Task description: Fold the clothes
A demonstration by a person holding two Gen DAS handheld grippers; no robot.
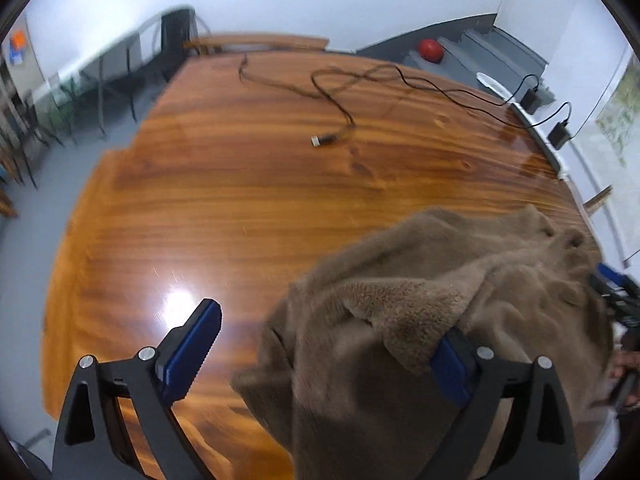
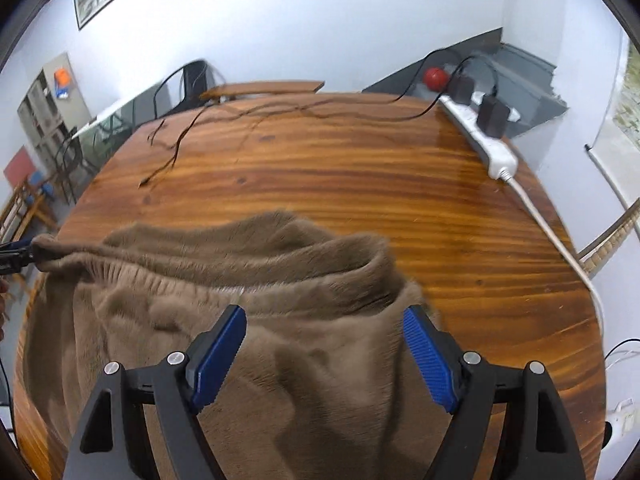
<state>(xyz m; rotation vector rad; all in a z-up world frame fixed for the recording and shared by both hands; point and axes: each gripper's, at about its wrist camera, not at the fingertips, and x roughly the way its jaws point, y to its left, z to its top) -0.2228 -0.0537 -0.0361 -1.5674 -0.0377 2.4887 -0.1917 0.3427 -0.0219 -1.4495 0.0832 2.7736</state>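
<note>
**Fleece released, both grippers clear above it**

The brown fleece garment lies bunched on the wooden table, filling the lower left and centre of the right wrist view and the lower right of the left wrist view. Its ribbed waistband runs across the middle of the right wrist frame, with a rolled lip at the far edge.

The right gripper stands over the cloth with its jaws spread wide and nothing pinched between the blue pads. The left gripper is also spread; a flap of fleece drapes against its right-hand finger, while the other finger sits over bare wood.

Further out, loose cables trail across the far side of the table, and a white power strip lies along its upper right edge.

The likely trouble is that draped flap: if it clings to the serrated pad, lifting the left gripper away could drag the fold open. The heap also looks uneven, so a next grasp may catch two layers instead of one. Sweeping the cloth far forward could snag the cables.
</note>
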